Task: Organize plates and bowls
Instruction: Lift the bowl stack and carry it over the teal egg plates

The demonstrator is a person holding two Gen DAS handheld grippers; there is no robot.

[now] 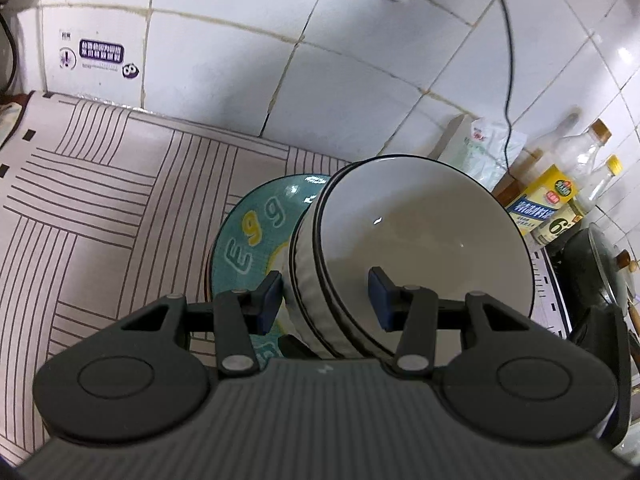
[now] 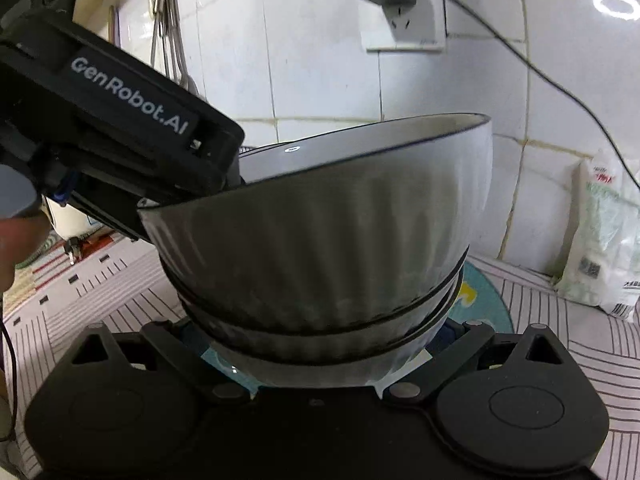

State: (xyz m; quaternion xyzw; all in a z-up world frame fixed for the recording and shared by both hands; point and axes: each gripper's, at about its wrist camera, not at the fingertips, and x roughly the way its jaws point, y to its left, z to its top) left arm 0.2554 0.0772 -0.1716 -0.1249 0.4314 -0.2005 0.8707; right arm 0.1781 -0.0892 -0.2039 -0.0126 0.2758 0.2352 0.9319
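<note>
A stack of white ribbed bowls [image 1: 424, 240] with black rims sits tilted on a teal plate [image 1: 256, 232] printed "Egg". My left gripper [image 1: 326, 300] straddles the near rim of the stack, one blue pad outside and one inside the top bowl, jaws apart with a gap to the rim. In the right wrist view the same stack [image 2: 320, 248] fills the frame, over the teal plate [image 2: 484, 300]. My right gripper [image 2: 320, 344] sits low around the bottom bowl; its fingertips are hidden behind the bowls. The left gripper's body [image 2: 120, 120] shows at the upper left.
A striped mat [image 1: 100, 208] covers the counter. White tiled wall [image 1: 240, 80] stands behind, with a socket [image 2: 404, 28] and a black cable [image 1: 510, 60]. Bottles [image 1: 560, 192] and a dark pan [image 1: 600, 268] stand at the right. A white bag [image 2: 604, 248] leans on the wall.
</note>
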